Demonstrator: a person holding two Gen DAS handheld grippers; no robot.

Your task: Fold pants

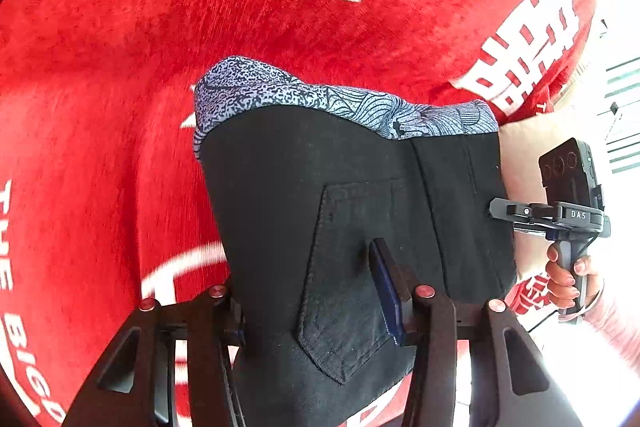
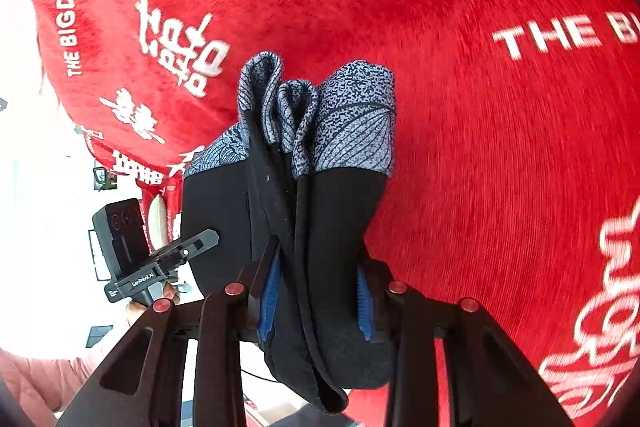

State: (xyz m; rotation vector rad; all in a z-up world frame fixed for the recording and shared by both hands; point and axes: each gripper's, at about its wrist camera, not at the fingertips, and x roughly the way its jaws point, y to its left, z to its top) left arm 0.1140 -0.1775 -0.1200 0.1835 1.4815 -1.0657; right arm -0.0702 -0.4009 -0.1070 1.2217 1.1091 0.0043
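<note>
The black pants [image 1: 304, 195] with blue patterned cuffs [image 1: 320, 95] hang folded above the red cloth. My left gripper [image 1: 316, 291] is shut on the pants near the back pocket [image 1: 352, 267]. My right gripper [image 2: 320, 291] is shut on the bunched layers of the pants [image 2: 340, 227]; the patterned cuffs [image 2: 352, 119] hang beyond it. The right gripper also shows in the left wrist view [image 1: 560, 219] at the pants' right edge, and the left gripper shows in the right wrist view [image 2: 160, 259] at their left edge.
A red plush cloth [image 1: 120, 87] with white lettering covers the surface under the pants; it also fills the right wrist view [image 2: 500, 147]. A bright white floor area [image 2: 24, 187] lies beyond its edge. A hand in a pink sleeve [image 1: 576, 283] holds the right gripper.
</note>
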